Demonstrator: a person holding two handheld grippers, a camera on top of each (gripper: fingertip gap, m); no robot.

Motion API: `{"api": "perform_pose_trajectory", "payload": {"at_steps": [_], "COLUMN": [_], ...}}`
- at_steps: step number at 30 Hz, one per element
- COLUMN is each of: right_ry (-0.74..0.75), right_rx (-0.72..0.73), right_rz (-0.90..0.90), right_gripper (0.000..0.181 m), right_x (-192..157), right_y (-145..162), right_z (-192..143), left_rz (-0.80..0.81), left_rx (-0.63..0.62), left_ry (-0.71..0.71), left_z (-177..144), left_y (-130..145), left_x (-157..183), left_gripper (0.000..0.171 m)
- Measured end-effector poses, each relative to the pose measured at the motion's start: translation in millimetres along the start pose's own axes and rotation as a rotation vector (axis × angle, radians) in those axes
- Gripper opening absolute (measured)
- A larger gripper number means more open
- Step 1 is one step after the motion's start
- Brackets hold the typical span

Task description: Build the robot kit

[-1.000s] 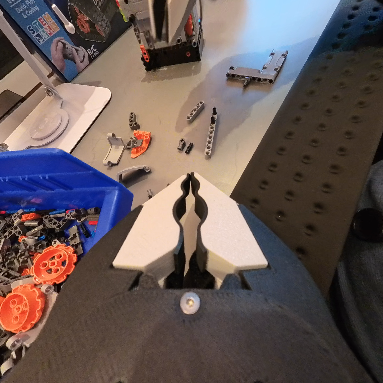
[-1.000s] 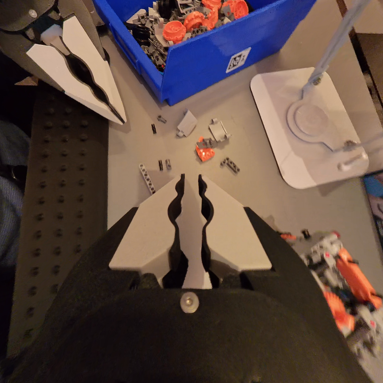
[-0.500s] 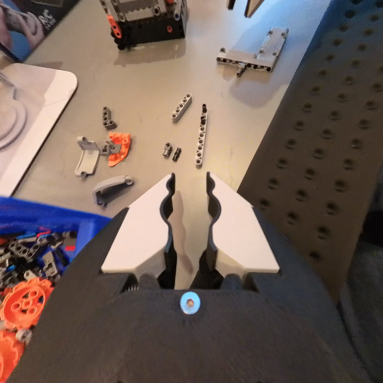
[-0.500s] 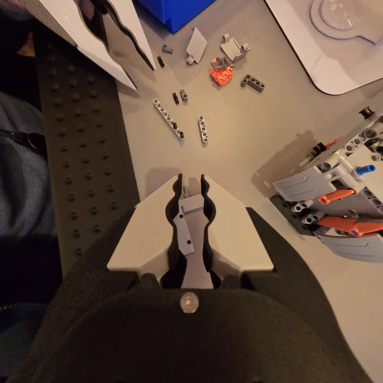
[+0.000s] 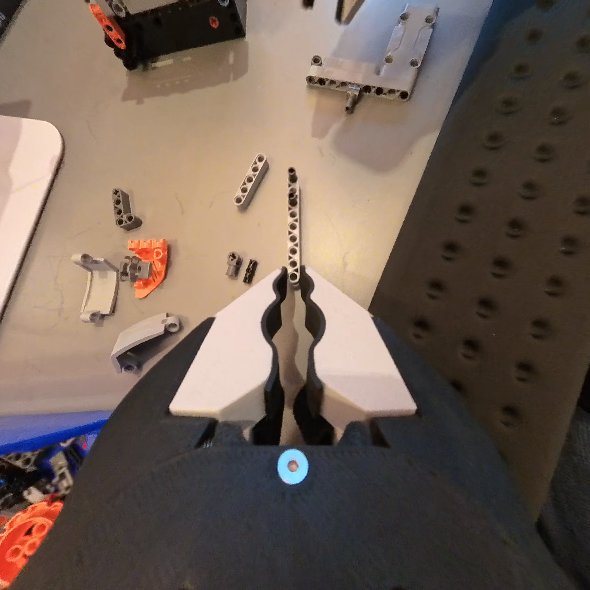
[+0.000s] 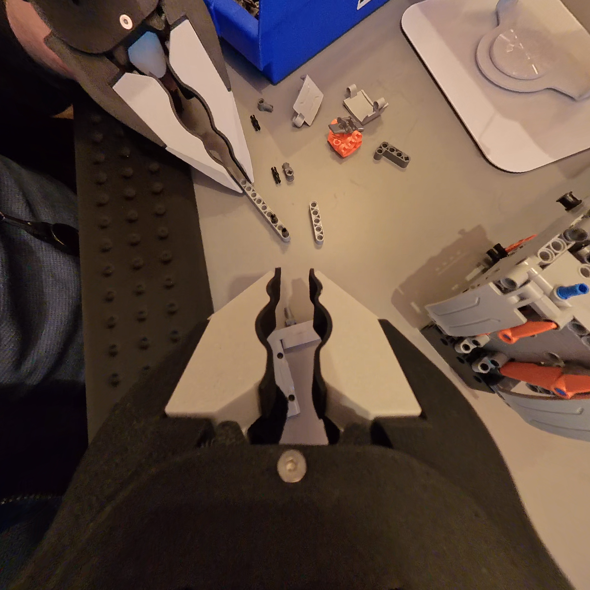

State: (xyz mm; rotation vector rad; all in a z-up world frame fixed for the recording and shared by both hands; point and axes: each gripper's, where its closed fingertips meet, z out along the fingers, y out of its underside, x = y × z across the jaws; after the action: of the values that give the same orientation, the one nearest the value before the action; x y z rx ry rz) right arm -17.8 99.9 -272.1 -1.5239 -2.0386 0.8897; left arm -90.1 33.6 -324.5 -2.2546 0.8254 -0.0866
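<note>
My left gripper [image 5: 293,274] has its tips on either side of the near end of the long light-grey perforated plastic beam [image 5: 293,230], which lies flat on the grey tabletop [image 5: 191,134]. The tips look closed onto that end, though I cannot tell how firmly. I judge the beam light, stiff and smooth, so a hold across its narrow sides near one end should do, but it may pivot.

My right gripper [image 6: 294,274] stands apart over the flat grey L-shaped panel with a stub pin [image 6: 289,351], which lies on the table between the fingers, not gripped.

Nearby sit a short grey five-hole beam [image 5: 251,181], two small dark connector pins [image 5: 241,266] and an orange curved piece [image 5: 150,266]. Further out are a blue parts bin [image 6: 287,38] and a half-built grey and orange model [image 6: 523,344].
</note>
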Motion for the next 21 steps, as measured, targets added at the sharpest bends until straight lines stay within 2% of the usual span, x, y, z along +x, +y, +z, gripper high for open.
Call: {"api": "perform_pose_trajectory", "payload": {"at_steps": [4, 12, 19, 21], "right_ry": [-0.034, -0.197, -0.422, -0.445], "right_rx": [0.039, 0.122, 0.053, 0.021], "right_rz": [0.015, 0.091, 0.144, 0.137], "right_gripper": [0.017, 0.028, 0.033, 0.032], "right_x": [-4, -18, -44, -51], "right_y": [-11, -35, -34, -31], "right_z": [5, 15, 25, 30], "left_rz": [0.066, 0.251, 0.392, 0.405], "left_rx": [0.044, 0.141, 0.169, 0.158], "left_ry": [-0.048, -0.136, -0.239, -0.225], "left_z": [-6, -21, -29, -29], "left_y": [-7, -26, -35, -32], "left_x": [-1, 5, 7, 12], "left_gripper": [0.005, 0.005, 0.005, 0.005]}}
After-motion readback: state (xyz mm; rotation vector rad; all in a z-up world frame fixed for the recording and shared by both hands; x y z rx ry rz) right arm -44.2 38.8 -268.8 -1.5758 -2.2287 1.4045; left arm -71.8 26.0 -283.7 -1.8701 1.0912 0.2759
